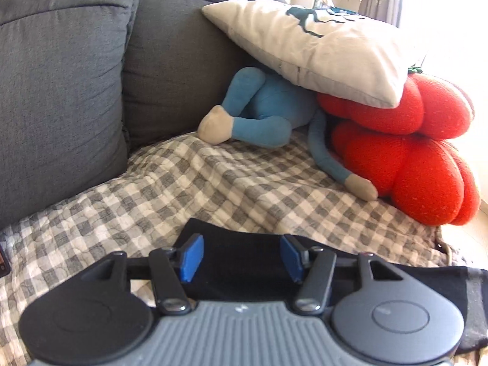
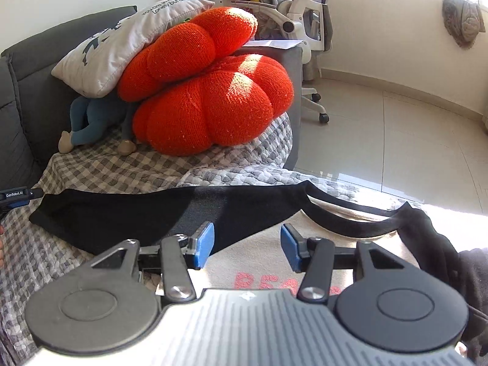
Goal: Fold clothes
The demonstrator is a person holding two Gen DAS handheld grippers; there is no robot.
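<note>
The black-trimmed cream shirt [image 2: 259, 259] lies spread on the checked quilt [image 1: 213, 183] covering the sofa, one black part [image 2: 128, 216] folded across it. Both the left gripper [image 1: 242, 256] and right gripper [image 2: 247, 244] hover with jaws spread, pinching nothing, so a fold looks just laid; next comes regrasping an edge. Red lettering on the shirt is partly hidden; the far pillow [image 2: 122, 42] reads "Lonely but".
</note>
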